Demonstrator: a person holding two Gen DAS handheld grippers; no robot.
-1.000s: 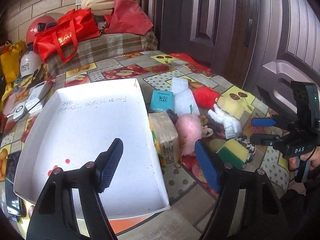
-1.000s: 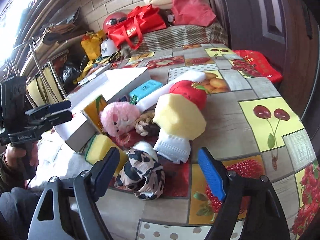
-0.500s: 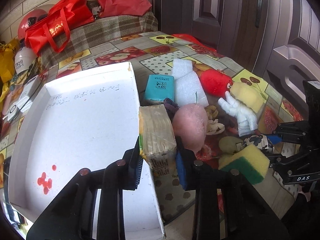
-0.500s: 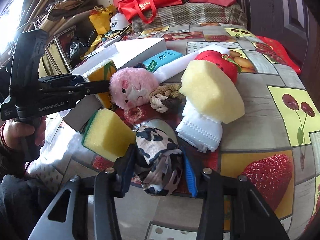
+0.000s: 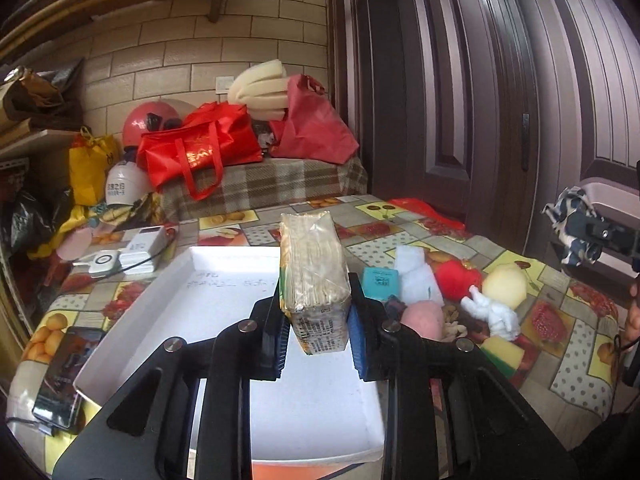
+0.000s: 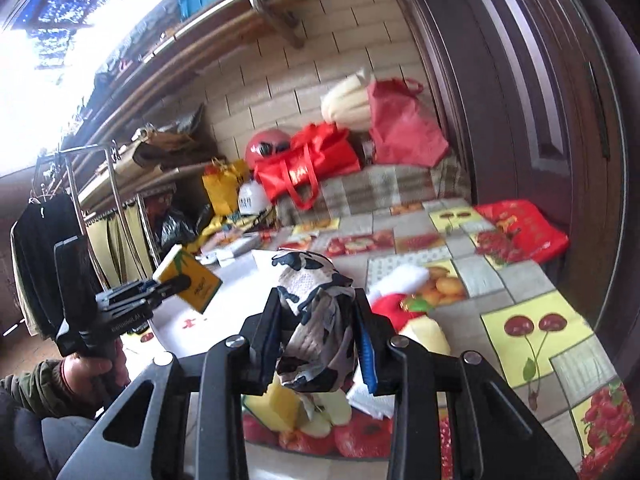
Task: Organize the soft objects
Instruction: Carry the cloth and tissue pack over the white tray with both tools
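Observation:
My left gripper (image 5: 316, 340) is shut on a yellow-green tissue pack (image 5: 314, 280) and holds it upright in the air over the white tray (image 5: 224, 320). My right gripper (image 6: 318, 344) grips a cow-print cloth (image 6: 316, 320), its jaws still closing on the bundle, lifted above the table. In the right wrist view the left gripper (image 6: 160, 292) with the tissue pack (image 6: 192, 280) hangs at the left. On the fruit-print tablecloth remain a pink plush (image 5: 422, 318), a red plush (image 5: 458, 278), a yellow foam ball (image 5: 505, 284), a white glove toy (image 5: 492, 312) and a yellow-green sponge (image 5: 500, 354).
A teal packet (image 5: 380, 282) and white foam (image 5: 414, 276) lie right of the tray. A phone (image 5: 64, 372) and a power bank (image 5: 144, 246) sit on its left. Red bags (image 5: 200, 148) pile on the checked bench behind. A dark door stands at the right.
Both grippers went from open to shut, the left on the tissue pack, the right on the cow-print cloth. Both then rose with their loads off the table, and the cameras tilted up.

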